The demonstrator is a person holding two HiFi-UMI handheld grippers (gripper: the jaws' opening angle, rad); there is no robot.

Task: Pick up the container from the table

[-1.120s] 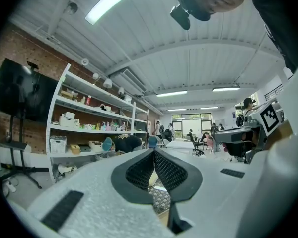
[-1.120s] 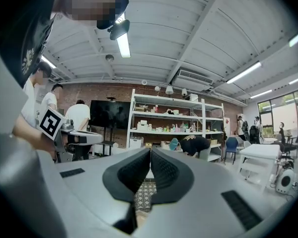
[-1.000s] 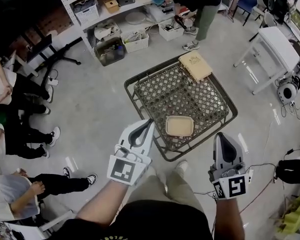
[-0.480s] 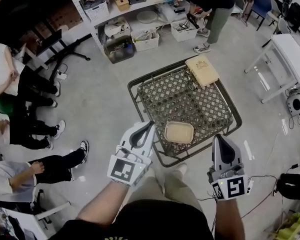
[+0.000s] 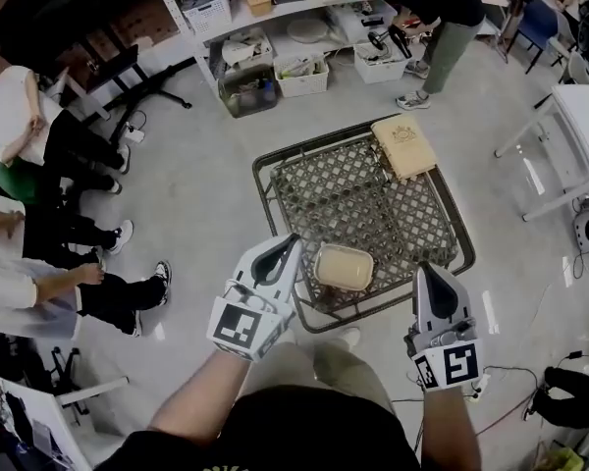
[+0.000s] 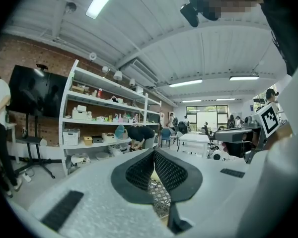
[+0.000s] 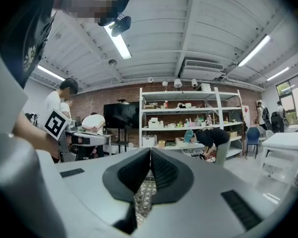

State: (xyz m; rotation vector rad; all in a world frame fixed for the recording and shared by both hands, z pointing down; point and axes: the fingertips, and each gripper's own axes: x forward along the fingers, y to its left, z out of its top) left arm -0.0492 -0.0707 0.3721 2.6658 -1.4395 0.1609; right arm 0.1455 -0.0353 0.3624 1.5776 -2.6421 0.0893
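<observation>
Head view: beige container (image 5: 344, 267) on mesh table (image 5: 412, 214); left claw (image 5: 292, 240), right claw (image 5: 432, 267) clenched, empty.

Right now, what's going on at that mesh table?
A person holds a gripper in each hand at the near edge of the low mesh table. The left gripper and right gripper are both shut and empty, flanking the beige container, which sits on the mesh untouched. A tan box lies at the far corner.
</observation>
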